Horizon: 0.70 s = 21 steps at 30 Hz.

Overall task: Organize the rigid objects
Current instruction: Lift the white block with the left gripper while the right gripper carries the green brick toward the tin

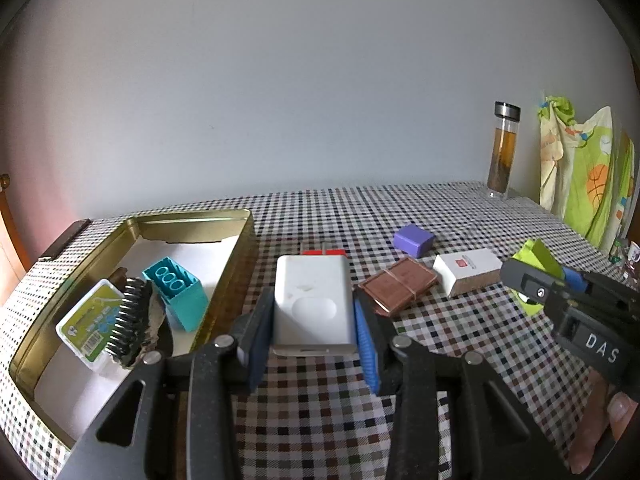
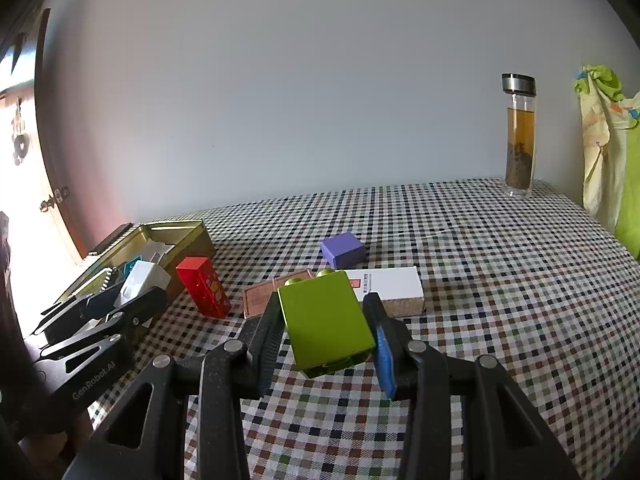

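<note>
My left gripper (image 1: 314,332) is shut on a white box (image 1: 314,300), held above the checked cloth just right of the gold tin tray (image 1: 240,248). In the right wrist view that white box (image 2: 142,282) shows beside the tray (image 2: 200,240). My right gripper (image 2: 326,336) is shut on a green brick (image 2: 326,316), lifted off the cloth. In the tray lie a teal block (image 1: 178,292), a small green-labelled case (image 1: 88,318) and a black comb (image 1: 130,318). On the cloth sit a red box (image 2: 204,286), a purple box (image 2: 343,250), a brown flat pack (image 1: 400,284) and a white carton (image 2: 390,290).
A glass bottle (image 2: 519,136) with brown liquid stands at the back right by the wall. A green patterned cloth (image 1: 584,176) hangs at the table's right end. A thumb (image 1: 612,412) shows at the right edge of the left wrist view.
</note>
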Tool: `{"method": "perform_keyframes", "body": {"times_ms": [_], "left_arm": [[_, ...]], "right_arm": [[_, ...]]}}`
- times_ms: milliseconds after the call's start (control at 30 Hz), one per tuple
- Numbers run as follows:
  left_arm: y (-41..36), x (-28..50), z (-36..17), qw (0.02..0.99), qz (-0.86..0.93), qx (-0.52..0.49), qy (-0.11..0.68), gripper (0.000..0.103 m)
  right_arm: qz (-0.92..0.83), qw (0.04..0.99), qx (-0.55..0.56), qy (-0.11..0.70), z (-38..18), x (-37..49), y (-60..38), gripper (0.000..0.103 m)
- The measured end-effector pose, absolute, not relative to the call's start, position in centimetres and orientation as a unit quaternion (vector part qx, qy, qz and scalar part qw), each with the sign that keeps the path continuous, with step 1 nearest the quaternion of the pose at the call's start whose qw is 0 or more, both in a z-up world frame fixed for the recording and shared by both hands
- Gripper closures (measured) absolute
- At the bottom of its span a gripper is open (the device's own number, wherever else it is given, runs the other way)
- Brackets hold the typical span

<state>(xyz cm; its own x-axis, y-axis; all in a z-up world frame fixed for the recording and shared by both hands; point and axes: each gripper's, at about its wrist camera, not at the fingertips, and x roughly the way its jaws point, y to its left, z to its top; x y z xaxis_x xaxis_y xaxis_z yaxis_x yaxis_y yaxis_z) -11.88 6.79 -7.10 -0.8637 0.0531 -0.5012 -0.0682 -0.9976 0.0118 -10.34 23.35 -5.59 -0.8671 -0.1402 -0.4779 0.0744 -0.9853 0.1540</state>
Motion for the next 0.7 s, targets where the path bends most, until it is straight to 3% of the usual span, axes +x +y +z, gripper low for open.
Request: {"method": "perform_keyframes", "body": {"times_ms": [700], "left_arm": [[5.5, -9.6, -6.2, 0.006, 0.977, -0.215, -0.002, 0.066]], "right_arm": [[-0.974, 0.063, 0.205, -0.067, -4.7, -8.7, 21.8, 0.06]]}}
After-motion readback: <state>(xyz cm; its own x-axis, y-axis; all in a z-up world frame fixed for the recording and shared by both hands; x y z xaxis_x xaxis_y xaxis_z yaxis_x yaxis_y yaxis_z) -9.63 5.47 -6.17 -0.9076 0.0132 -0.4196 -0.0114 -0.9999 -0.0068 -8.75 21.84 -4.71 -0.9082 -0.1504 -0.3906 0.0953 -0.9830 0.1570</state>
